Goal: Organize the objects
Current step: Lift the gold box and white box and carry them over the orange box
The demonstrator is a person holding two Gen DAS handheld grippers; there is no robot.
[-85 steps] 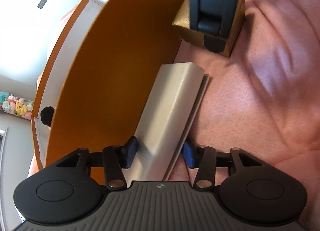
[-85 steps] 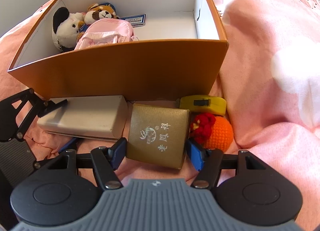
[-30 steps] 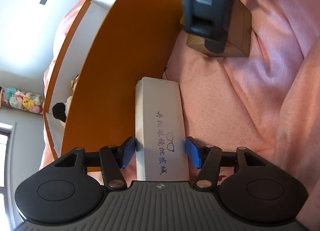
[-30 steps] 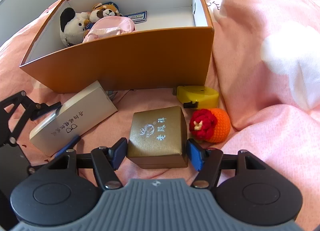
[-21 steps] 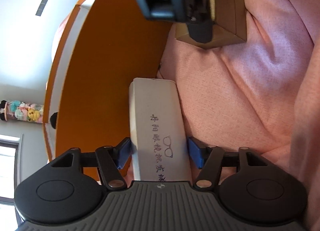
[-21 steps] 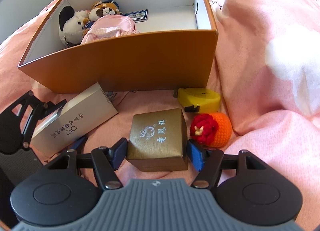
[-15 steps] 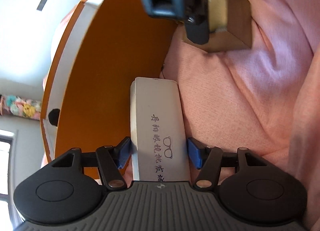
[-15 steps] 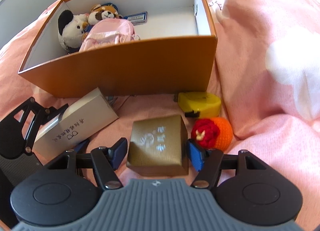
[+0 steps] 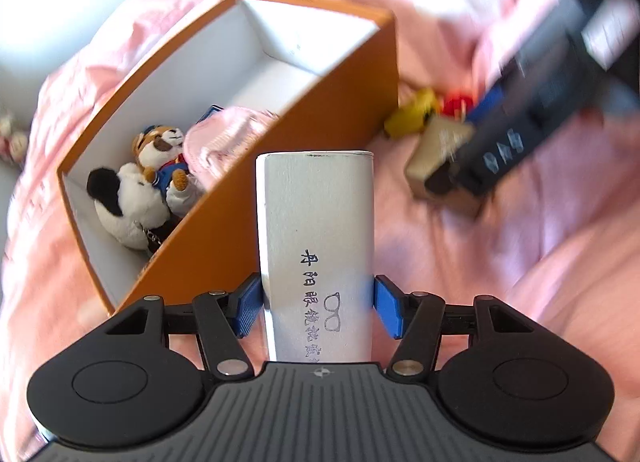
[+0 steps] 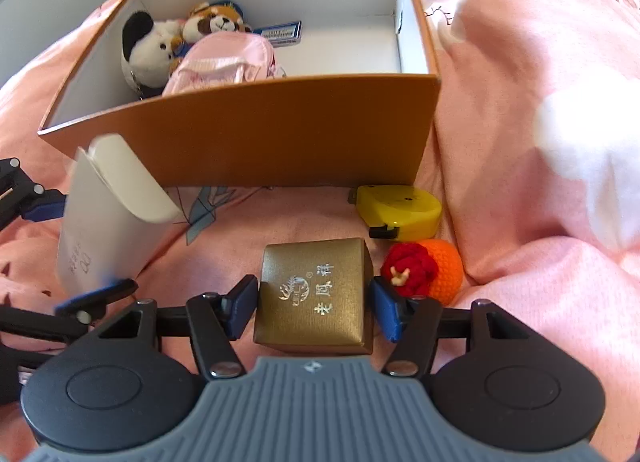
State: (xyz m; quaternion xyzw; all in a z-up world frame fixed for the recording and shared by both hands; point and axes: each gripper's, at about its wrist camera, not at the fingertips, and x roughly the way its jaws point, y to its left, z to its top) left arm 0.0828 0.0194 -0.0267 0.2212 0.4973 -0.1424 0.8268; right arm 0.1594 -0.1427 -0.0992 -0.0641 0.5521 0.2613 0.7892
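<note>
Left wrist view, left tongs (image 9: 316,308) pinching white case (image 9: 316,229), right tongs (image 10: 314,308) pinching gold box (image 10: 316,294).

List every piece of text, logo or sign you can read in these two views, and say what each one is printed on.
Gold box held by the right gripper: "老凤祥", under a small round emblem.
White case held by the left gripper: a column of Chinese characters starting "丹阳眼镜", then a glasses outline; the rest is too stylised to read.
Blue-edged card in the orange box: print too small to read.
Right gripper's body, left view: light lettering, blurred.
</note>
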